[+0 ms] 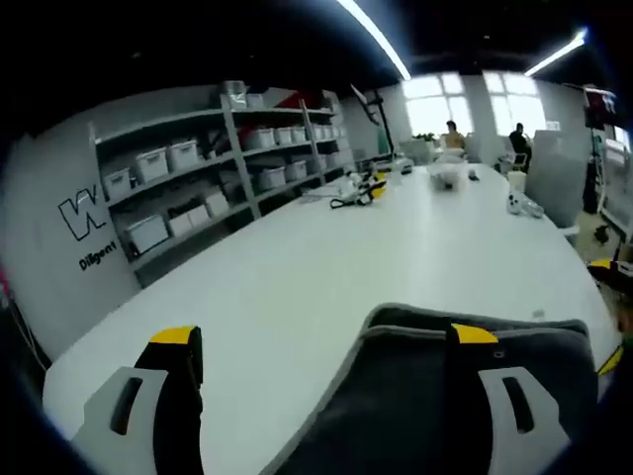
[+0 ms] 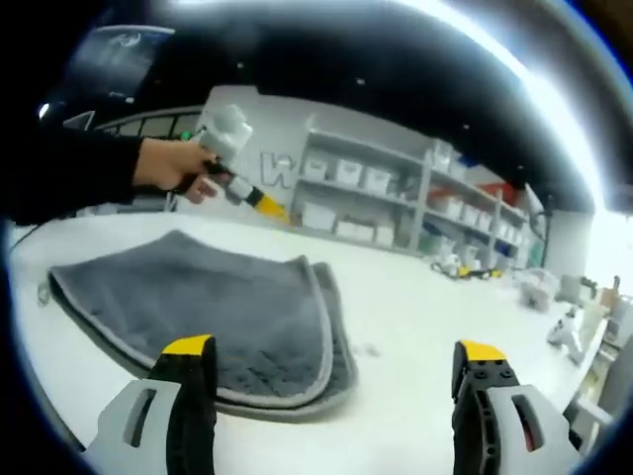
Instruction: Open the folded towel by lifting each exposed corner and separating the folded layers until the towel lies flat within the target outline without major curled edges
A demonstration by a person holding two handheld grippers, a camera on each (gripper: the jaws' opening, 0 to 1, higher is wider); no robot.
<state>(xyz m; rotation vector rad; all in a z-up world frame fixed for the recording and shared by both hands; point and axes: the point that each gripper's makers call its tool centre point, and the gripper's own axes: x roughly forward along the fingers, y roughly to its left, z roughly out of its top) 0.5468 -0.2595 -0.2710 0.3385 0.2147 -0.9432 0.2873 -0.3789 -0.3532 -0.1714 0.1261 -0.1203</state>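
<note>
Grey towel on the white bench, near-left, layers still doubled; unfolding not begun. My left tongs and right tongs both released, grasping nothing.

Left tool: grey jaws, black inner pads, yellow tips.
Right tool: same colours.
Sleeve: black.

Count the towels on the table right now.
1. The grey towel lies folded on the white table, ahead of the right gripper's open jaws. Its edge also shows in the left gripper view.
</note>
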